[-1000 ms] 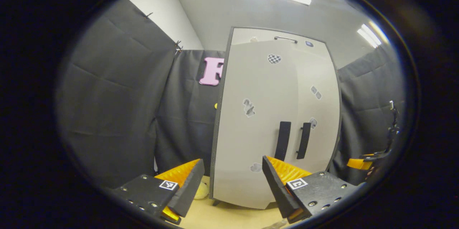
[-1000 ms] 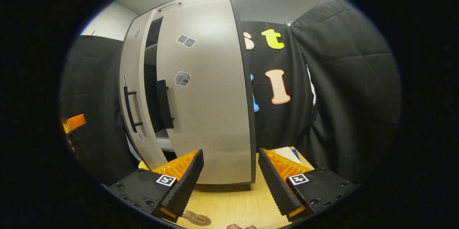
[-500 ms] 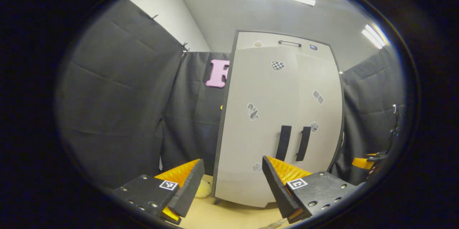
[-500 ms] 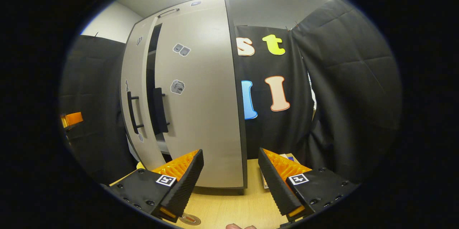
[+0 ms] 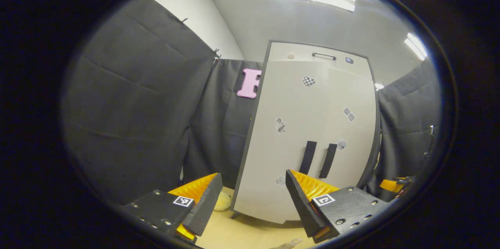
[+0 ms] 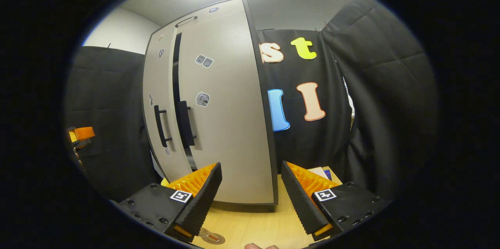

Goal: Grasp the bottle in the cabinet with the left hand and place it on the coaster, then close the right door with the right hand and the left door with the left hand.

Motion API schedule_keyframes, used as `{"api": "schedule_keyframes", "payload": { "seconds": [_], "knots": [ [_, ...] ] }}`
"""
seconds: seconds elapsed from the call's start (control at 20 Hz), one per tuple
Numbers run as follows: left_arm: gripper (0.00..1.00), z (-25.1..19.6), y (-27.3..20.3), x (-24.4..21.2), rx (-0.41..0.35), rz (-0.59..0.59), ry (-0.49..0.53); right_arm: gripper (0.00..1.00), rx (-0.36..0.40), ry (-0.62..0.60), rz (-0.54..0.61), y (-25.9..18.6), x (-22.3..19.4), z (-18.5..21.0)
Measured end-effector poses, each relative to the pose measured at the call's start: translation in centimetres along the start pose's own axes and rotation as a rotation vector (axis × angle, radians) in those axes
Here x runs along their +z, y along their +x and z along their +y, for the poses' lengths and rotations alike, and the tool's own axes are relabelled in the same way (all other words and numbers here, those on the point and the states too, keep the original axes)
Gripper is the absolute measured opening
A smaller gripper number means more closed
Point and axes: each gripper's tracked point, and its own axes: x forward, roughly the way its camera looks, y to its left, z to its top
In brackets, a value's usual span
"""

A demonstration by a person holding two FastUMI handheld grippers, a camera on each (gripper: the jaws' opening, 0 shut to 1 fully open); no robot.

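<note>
Right door (image 6: 230,116) stands a narrow crack off flush; dark gap visible between it and the left door (image 6: 158,96), top to bottom. Door is tall, its free edge and handle (image 6: 184,123) ahead and left of the right gripper (image 6: 250,194), jaws wide, holding nothing. Right gripper is nearer this door, so the closing push looks to be its job. Left gripper (image 5: 252,198), jaws wide and empty, faces the cabinet front. Coaster (image 6: 211,237) at the table's (image 6: 250,221) near edge; bottle too cut off to confirm.
</note>
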Motion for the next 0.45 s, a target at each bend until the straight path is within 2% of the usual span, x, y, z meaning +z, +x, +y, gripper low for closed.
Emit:
{"api": "schedule_keyframes", "payload": {
  "seconds": [0.05, 0.1, 0.25, 0.45],
  "knots": [
    [0.99, -0.1, 0.1, -0.1, -0.006, 0.002, 0.005, 0.98, -0.005, -0.002, 0.007, -0.1, -0.5, 0.0],
    [1.00, -0.2, 0.4, -0.3, -0.020, 0.006, 0.017, 0.98, -0.013, -0.009, 0.020, -0.5, -1.4, 0.0],
    [1.00, 0.4, 1.2, -0.7, -0.032, 0.020, 0.082, 0.98, -0.052, -0.041, 0.062, -0.3, -2.7, -0.2],
    [1.00, 0.6, 2.7, -0.9, -0.085, 0.023, 0.160, 0.98, -0.091, -0.027, 0.081, 0.6, -3.1, 1.1]
  ]
}}
